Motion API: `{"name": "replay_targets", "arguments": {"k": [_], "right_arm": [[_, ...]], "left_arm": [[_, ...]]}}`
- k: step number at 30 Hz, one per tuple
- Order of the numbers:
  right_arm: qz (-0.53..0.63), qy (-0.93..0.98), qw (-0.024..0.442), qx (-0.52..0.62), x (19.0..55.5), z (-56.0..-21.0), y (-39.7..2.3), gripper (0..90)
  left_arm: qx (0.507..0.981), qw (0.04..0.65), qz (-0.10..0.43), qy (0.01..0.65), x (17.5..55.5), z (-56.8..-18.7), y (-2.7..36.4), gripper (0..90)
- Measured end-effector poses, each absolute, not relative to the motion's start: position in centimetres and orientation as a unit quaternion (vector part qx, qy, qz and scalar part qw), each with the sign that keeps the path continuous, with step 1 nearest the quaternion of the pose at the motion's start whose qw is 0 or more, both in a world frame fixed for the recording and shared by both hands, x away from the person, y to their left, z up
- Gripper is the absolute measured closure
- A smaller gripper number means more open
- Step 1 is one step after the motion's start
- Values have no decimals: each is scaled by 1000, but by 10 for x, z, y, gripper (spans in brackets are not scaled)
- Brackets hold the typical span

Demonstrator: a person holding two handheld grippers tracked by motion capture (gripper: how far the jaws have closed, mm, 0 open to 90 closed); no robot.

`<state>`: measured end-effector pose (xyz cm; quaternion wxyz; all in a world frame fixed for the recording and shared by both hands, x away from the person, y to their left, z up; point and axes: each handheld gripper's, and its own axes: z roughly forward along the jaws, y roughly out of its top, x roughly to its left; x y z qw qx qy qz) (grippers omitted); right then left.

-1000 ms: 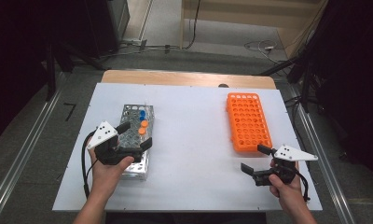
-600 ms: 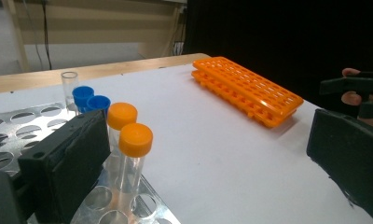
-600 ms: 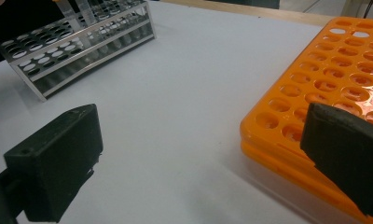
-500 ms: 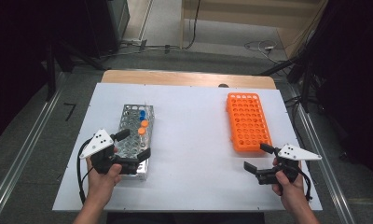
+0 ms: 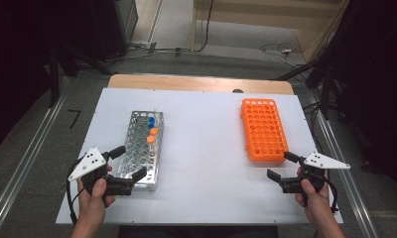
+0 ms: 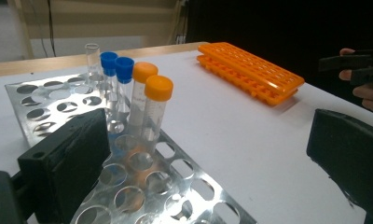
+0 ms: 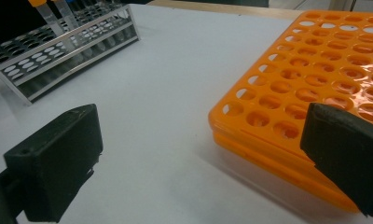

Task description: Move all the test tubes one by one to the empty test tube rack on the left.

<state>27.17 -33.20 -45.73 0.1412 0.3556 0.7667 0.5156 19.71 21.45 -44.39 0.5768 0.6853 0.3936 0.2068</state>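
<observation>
We are bringing the left gripper (image 5: 129, 162), jaws spread wide, squarely over the nearest orange-capped tube (image 6: 155, 112) at centre frame in the metal rack (image 6: 175, 186), while the right gripper (image 5: 282, 165), equally spread, is waiting beside the orange rack (image 5: 263, 130).

The metal rack (image 6: 142, 186) is shiny, polished sheet punched with round holes, and its tubes (image 6: 149, 116) are clear, glossy plastic with smooth matt caps (image 6: 159, 87) in orange and blue. The orange rack (image 7: 343, 70) is moulded plastic with a slight gloss. The table (image 5: 206, 148) has a smooth, matt white top with a bare wood edge at the far side, and the gripper pads (image 7: 58, 158) look matt black and slightly rough.
</observation>
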Motion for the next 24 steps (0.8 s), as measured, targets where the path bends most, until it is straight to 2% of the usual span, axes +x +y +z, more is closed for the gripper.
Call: {"name": "replay_targets", "arguments": {"k": [13,24], "right_arm": [[492,767,165,379,279,-469,-357,0],[488,768,169,379,279,-469,-357,0]], "left_arm": [[681,582,203,395,192,-456,235,0],[678,584,199,400,193,-458,238,0]]}}
